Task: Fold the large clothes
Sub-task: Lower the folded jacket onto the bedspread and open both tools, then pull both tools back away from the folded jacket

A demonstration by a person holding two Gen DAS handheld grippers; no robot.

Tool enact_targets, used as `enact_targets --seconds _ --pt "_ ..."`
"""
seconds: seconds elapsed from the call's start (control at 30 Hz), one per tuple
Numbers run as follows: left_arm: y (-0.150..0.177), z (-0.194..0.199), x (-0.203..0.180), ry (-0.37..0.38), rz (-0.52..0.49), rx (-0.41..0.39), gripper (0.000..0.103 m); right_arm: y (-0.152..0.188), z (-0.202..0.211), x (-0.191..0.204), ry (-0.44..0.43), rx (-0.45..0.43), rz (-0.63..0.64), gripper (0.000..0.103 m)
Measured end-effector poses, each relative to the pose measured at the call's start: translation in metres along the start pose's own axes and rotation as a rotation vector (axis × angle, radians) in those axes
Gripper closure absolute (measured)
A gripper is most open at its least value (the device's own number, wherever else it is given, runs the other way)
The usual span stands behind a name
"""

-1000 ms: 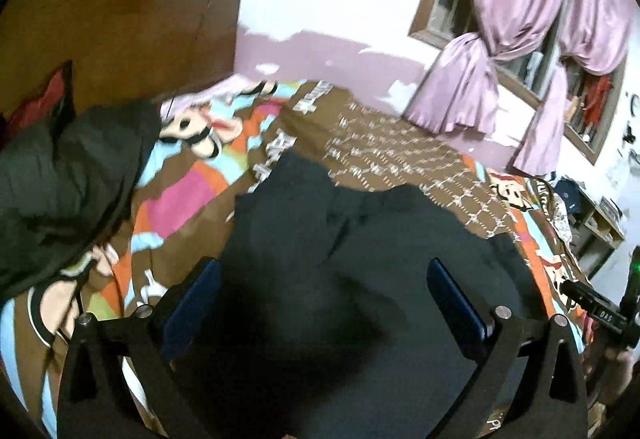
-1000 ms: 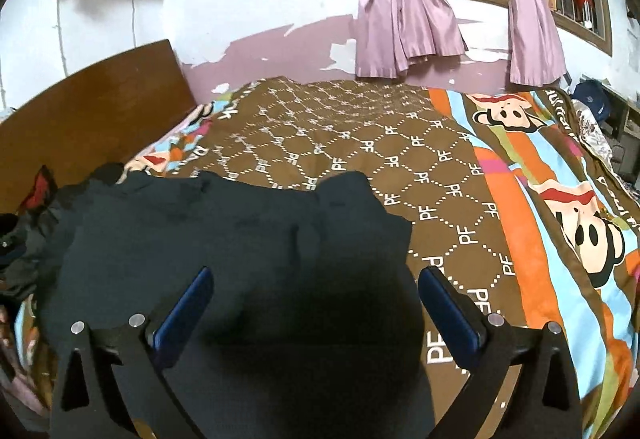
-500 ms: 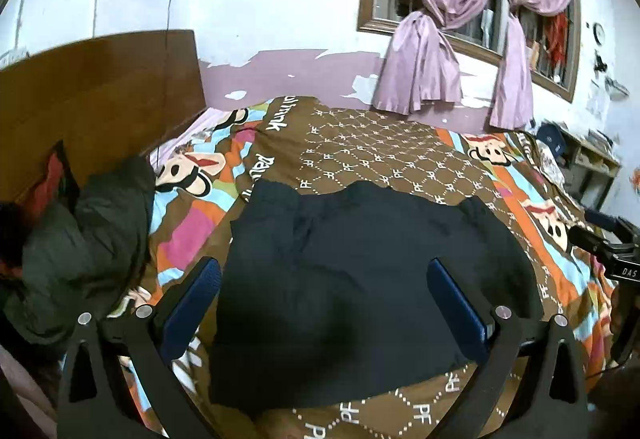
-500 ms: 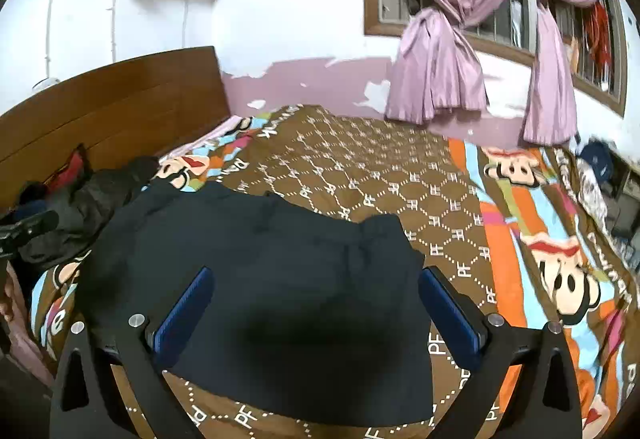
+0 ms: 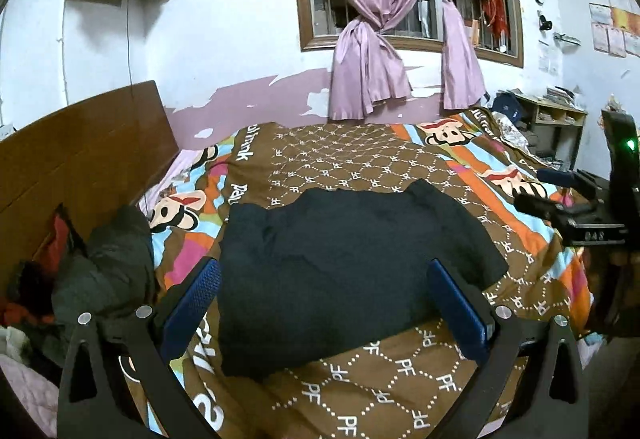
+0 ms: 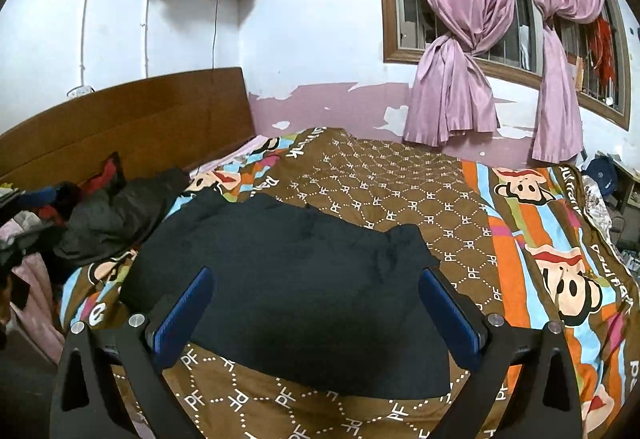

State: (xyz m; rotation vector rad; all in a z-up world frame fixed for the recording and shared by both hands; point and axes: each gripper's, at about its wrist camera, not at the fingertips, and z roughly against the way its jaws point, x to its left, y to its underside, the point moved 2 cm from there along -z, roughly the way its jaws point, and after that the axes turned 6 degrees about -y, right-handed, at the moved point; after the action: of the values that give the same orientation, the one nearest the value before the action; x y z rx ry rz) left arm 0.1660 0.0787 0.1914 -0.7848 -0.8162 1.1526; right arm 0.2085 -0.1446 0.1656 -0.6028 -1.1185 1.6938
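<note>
Both blue-padded fingers (image 5: 192, 305) of the left gripper (image 5: 326, 305) are spread wide, empty; the right gripper (image 6: 316, 315) likewise gapes, holding nothing; the dark garment (image 5: 344, 263) lies folded on the patterned bedspread (image 5: 360, 159); its near edge hides behind the fingers; the clothes pile (image 6: 100, 215) blurs into shadow.

Bedspread (image 6: 400, 191) beyond garment (image 6: 288, 279) lies open.
</note>
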Motion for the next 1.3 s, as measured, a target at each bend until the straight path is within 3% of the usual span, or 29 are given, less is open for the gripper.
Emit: enact_targets --seconds 0.3,0.7,1.13,1.3 --pt "0.023 0.02 -0.007 0.041 0.119 -0.018 0.002 0.005 0.034 0.011 -0.013 -0.057 -0.038 0.0" --pt "0.048 0.042 -0.006 0.009 0.153 -0.06 0.002 0.039 0.073 0.038 -0.041 -0.125 -0.013 0.0" --pt "0.085 0.053 -0.016 -0.045 0.186 -0.156 0.002 0.077 0.091 0.056 -0.034 -0.217 0.014 0.0" --pt "0.102 0.053 -0.022 -0.056 0.196 -0.155 0.002 0.092 0.092 0.057 -0.018 -0.225 0.001 0.0"
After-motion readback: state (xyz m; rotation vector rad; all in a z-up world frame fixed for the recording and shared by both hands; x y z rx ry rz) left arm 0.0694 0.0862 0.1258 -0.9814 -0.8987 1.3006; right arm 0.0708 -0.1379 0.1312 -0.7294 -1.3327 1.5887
